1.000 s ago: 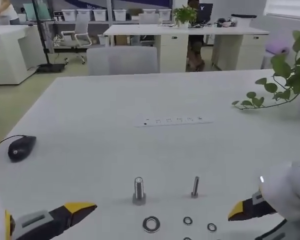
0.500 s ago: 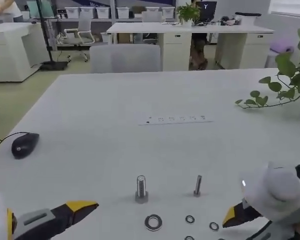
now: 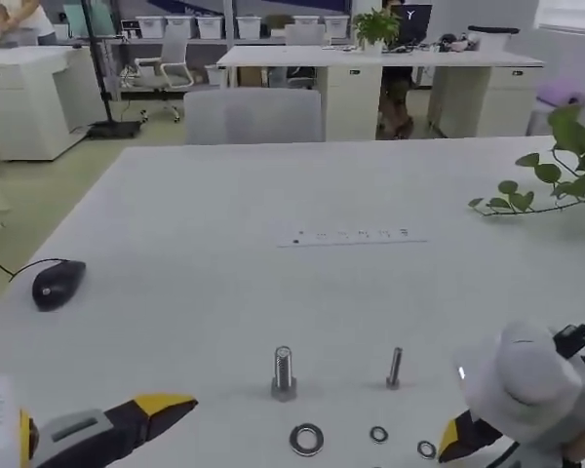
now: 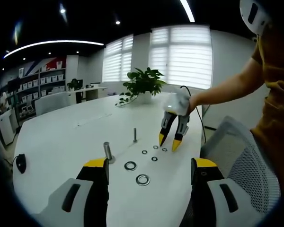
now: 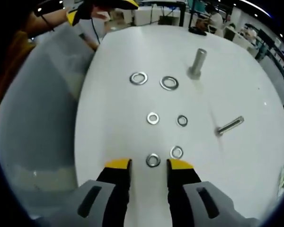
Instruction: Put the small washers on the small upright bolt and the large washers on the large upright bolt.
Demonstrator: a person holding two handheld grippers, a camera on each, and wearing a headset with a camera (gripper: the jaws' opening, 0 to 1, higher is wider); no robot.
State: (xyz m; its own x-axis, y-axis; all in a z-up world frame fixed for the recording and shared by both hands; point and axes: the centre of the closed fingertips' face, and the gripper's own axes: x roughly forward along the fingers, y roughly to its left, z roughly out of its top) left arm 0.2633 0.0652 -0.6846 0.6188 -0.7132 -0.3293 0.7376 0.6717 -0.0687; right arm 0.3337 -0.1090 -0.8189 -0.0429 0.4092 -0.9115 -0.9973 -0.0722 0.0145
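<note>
My left claw (image 4: pixel 150 163) is spread wide, low over the white surface (image 3: pixel 224 283). The large bolt (image 3: pixel 284 372) and the small bolt (image 3: pixel 395 368) stand upright, with a large washer (image 3: pixel 306 439) lying before them. My right claw (image 5: pixel 149 163) is slightly parted, a small washer (image 5: pixel 153 160) flat between its tips.

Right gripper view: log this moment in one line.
right gripper: open, fingers either side of small washer | left gripper: open, empty | large bolt: bare | small bolt: bare
</note>
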